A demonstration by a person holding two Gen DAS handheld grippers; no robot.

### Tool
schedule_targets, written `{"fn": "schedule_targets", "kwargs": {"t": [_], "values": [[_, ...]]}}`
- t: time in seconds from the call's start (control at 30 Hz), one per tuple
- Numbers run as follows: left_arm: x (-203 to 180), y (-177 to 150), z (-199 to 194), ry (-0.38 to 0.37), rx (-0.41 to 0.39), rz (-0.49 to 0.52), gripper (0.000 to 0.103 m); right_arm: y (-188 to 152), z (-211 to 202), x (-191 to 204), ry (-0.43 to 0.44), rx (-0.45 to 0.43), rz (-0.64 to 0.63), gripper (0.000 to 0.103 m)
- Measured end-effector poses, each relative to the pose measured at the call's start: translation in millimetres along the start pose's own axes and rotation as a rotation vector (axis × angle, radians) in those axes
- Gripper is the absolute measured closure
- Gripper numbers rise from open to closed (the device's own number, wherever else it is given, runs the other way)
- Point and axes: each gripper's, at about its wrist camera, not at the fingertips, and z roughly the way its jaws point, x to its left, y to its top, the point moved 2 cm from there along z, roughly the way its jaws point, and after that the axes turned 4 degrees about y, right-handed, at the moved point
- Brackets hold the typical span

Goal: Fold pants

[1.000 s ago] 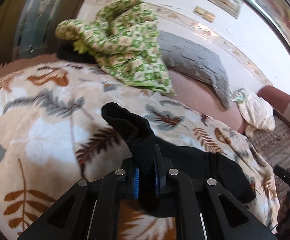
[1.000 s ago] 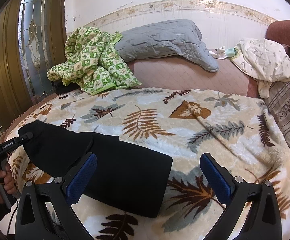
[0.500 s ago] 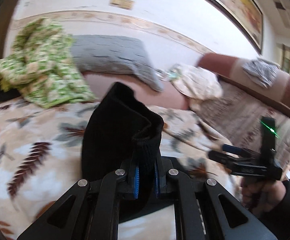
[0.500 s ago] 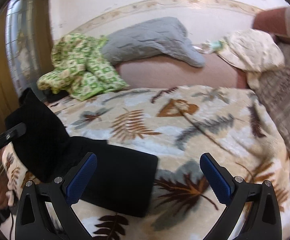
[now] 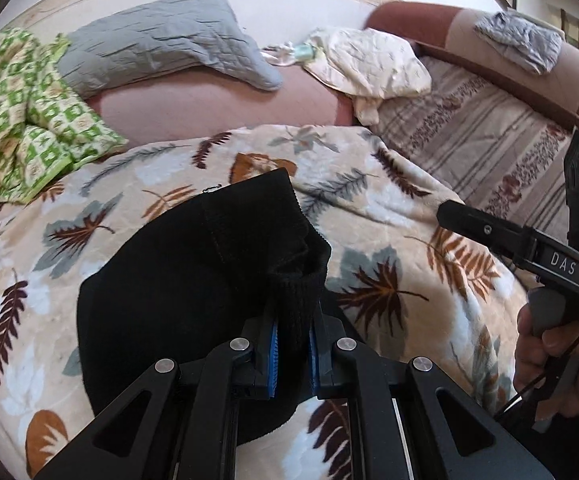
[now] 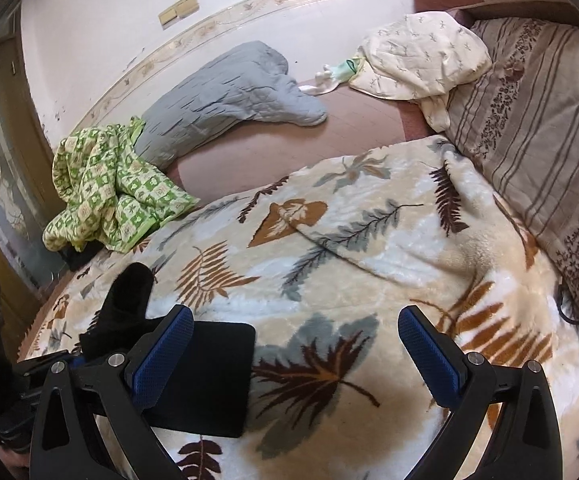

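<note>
Black pants (image 5: pixel 177 280) on the leaf blanket (image 5: pixel 389 208), mostly flat, one ribbed end lifted and pinched between the blue pads of the left gripper (image 5: pixel 292 354), clamped tight on the cloth. Right gripper (image 6: pixel 295 356) wide apart, holding nothing, hovering just above the blanket beside the flat folded edge of the pants. Step in hand, as judged: carrying the lifted end over onto the flat part to make a fold. To do it well: keep the pinch firm, carry the end low and straight across so no twist forms, line the ribbed hem up with the far edge before letting go, then press or smooth with the free gripper; pinning the flat layer with the right gripper likely to stop the plush blanket from dragging the lower layer along. Risk of a bunched crease under the raised part if dropped too early. From the left wrist: the clamp itself, the ribbing of the hem, the hollow of the raised cloth, plus the other tool and the hand (image 5: pixel 549 344) holding it at the right edge. From the right wrist: the square, flat corner of the folded part, the lifted end poking up as a dark peak behind the left finger, and bare blanket ahead; the clamp itself hardly visible there.
</note>
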Motion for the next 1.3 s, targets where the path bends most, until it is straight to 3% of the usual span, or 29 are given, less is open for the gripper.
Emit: {"fn": "schedule_targets", "kwargs": {"t": [0.4, 0.43, 0.5, 0.57, 0.63, 0.7, 0.87, 0.93, 0.97, 1.0, 1.03, 1.1, 1.17, 1.2, 1.3], "values": [[-28, 9, 57, -0.008, 0.137, 0.082, 0.09, 0, 1, 1, -0.005, -0.002, -0.006, 0.001], [-29, 9, 62, -0.008, 0.16, 0.087, 0.088, 0, 2, 1, -0.007, -0.002, -0.004, 0.001], [-33, 8, 69, -0.049, 0.197, 0.094, 0.071, -1, 3, 0, -0.013, 0.002, -0.001, 0.001], [-39, 9, 64, -0.104, 0.194, 0.119, 0.06, -1, 3, -1, -0.017, 0.0, 0.001, 0.001], [-39, 10, 47, -0.175, 0.166, 0.134, 0.058, -1, 1, -2, -0.019, -0.006, 0.005, 0.001], [-27, 11, 27, -0.197, 0.12, 0.117, 0.058, -1, 0, -3, -0.021, -0.012, 0.011, 0.001], [43, -7, -19, -0.157, -0.025, -0.045, 0.053, 0, -6, 2, 0.02, -0.035, 0.006, 0.0], [74, -23, -29, -0.141, -0.068, -0.135, 0.056, -1, -8, 16, 0.11, -0.028, -0.041, 0.001], [85, -31, -28, -0.139, -0.072, -0.175, 0.068, -3, -9, 28, 0.165, -0.018, -0.087, 0.005], [93, -39, -26, -0.142, -0.062, -0.207, 0.087, -7, -9, 44, 0.217, -0.009, -0.154, 0.011], [99, -45, -21, -0.143, -0.046, -0.231, 0.09, -12, -9, 57, 0.251, 0.003, -0.212, 0.017], [103, -50, -14, -0.147, -0.042, -0.264, 0.092, -25, -3, 88, 0.303, 0.05, -0.343, 0.05], [108, -51, -8, -0.161, -0.04, -0.309, 0.094, -38, 7, 107, 0.332, 0.11, -0.41, 0.069], [110, -50, -4, -0.158, -0.039, -0.328, 0.095, -45, 16, 113, 0.323, 0.142, -0.438, 0.076], [115, -54, 10, -0.107, 0.001, -0.357, 0.098, -58, 42, 115, 0.223, 0.236, -0.456, 0.081]]}}
